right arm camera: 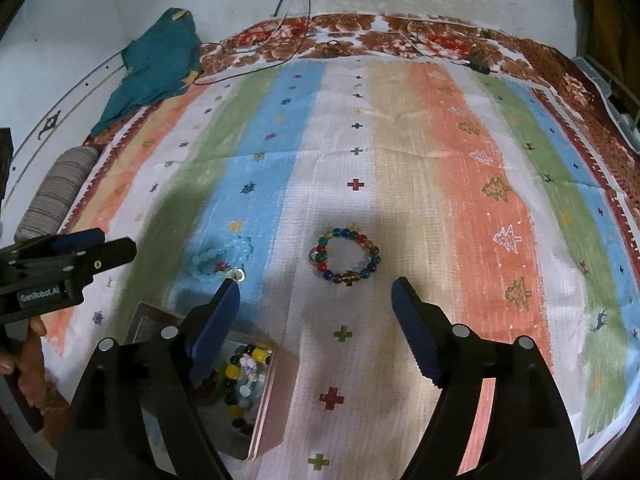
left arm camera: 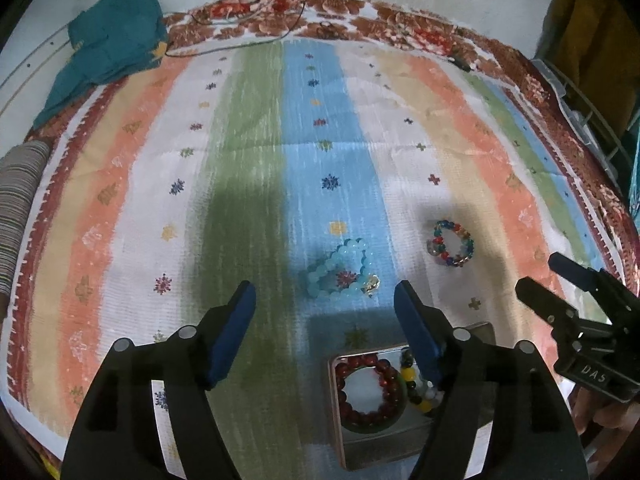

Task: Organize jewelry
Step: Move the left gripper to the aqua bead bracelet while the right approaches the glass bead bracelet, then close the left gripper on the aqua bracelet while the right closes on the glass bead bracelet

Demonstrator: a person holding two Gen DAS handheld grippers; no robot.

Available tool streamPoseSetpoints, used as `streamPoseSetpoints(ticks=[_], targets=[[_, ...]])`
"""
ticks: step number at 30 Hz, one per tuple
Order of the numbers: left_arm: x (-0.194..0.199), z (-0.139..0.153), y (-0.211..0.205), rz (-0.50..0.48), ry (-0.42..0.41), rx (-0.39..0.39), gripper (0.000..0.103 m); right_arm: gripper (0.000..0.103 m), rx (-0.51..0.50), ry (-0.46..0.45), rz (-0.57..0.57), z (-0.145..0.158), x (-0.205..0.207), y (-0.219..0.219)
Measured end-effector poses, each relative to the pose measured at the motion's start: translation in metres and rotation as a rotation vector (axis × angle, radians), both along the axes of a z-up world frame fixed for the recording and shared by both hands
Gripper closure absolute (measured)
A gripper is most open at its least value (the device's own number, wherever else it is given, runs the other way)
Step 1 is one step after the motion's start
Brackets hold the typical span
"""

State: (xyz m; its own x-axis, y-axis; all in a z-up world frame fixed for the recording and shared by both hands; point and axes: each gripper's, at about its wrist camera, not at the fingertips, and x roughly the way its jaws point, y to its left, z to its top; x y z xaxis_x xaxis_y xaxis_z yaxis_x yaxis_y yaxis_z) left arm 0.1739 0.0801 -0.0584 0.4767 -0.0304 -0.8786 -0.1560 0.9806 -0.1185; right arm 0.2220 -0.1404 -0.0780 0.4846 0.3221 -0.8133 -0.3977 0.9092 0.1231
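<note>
- Bracelets lie loose on a striped cloth [left arm camera: 240, 140]; whether a desk or a bed is under it cannot be told
- Blue bracelet [left arm camera: 340, 270] lies flat on the blue stripe, pulled into a rough triangle with its long axis running across the left view; a small metal charm [left arm camera: 371, 285] sits at its near right corner
- Multicolour bracelet [right arm camera: 346, 258] lies flat on the white stripe, nearly round, a ring-like bit at its left side; it is well apart from the blue one
- Tin [left arm camera: 340, 400] rests on the cloth nearest the cameras, open side up, with a red bracelet [left arm camera: 368, 388] coiled flat inside and mixed beads [right arm camera: 244, 368] beside it
- Left tool [left arm camera: 324, 292] is released, jaws spread wide with nothing between the pads; it hangs above the cloth, the blue bracelet just ahead of its tips, the tin partly under its right finger
- Right tool [right arm camera: 316, 288] is also released and empty, jaws spread, the multicolour bracelet just ahead between the tips
- Teal cloth [left arm camera: 112, 40] sits crumpled at the far left corner, thin cables [left arm camera: 280, 0] trailing along the far edge
- Striped roll [right arm camera: 60, 188] lies at the left edge
</note>
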Motion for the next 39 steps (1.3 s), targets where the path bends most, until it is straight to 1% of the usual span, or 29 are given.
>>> streamPoseSetpoints(ticks=[5,14,18,22,26,33,37,39], targets=[[0.011,-0.009,0.002,0.003,0.028,0.011,0.032,0.024,0.002,0.029,-0.023,-0.008,0.011,-0.003],[0.031,-0.030,0.005,-0.004,0.083,0.009,0.032,0.024,-0.025,0.050,-0.042,-0.020,0.032,-0.004],[0.038,-0.037,0.005,-0.010,0.100,0.033,0.032,0.024,-0.032,0.065,-0.038,-0.026,0.040,-0.004],[0.044,-0.042,0.003,-0.016,0.110,0.030,0.032,0.024,-0.039,0.088,-0.046,-0.033,0.047,-0.004],[0.050,-0.046,0.004,-0.023,0.120,0.031,0.032,0.024,-0.052,0.083,-0.043,-0.035,0.051,-0.001],[0.059,-0.061,0.009,-0.017,0.160,0.029,0.032,0.024,-0.089,0.117,-0.059,-0.052,0.064,0.001],[0.064,-0.070,0.010,-0.030,0.186,0.029,0.032,0.024,-0.068,0.159,-0.074,-0.062,0.072,-0.001],[0.066,-0.075,0.010,-0.037,0.198,0.029,0.032,0.024,-0.081,0.158,-0.089,-0.065,0.076,-0.001]])
